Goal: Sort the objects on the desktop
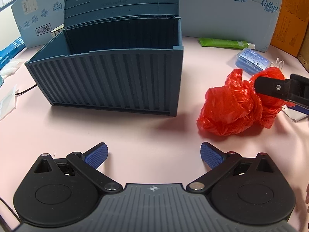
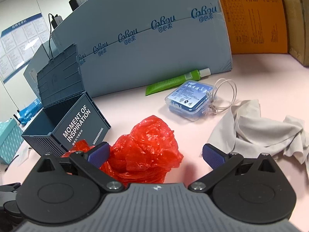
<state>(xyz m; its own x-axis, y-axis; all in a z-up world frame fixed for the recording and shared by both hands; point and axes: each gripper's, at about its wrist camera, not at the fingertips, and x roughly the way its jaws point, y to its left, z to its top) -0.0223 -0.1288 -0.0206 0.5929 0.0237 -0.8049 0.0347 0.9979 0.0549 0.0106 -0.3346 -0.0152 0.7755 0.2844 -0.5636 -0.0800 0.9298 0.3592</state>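
Right wrist view: right tool (image 2: 155, 152) spread wide over the red plastic bag (image 2: 146, 154).
Bag lay mid-bench beside the open blue box (image 2: 77, 127), ungripped; left tool (image 1: 154, 154) also gaped, empty.

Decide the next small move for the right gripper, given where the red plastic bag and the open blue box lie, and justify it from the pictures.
Probably close the right gripper on the red plastic bag. Its fingers stand open with the crumpled bag between them, still resting on the pink tabletop. The blue box stands open-topped just to the left, ready to receive it. The left gripper is open and holds nothing.
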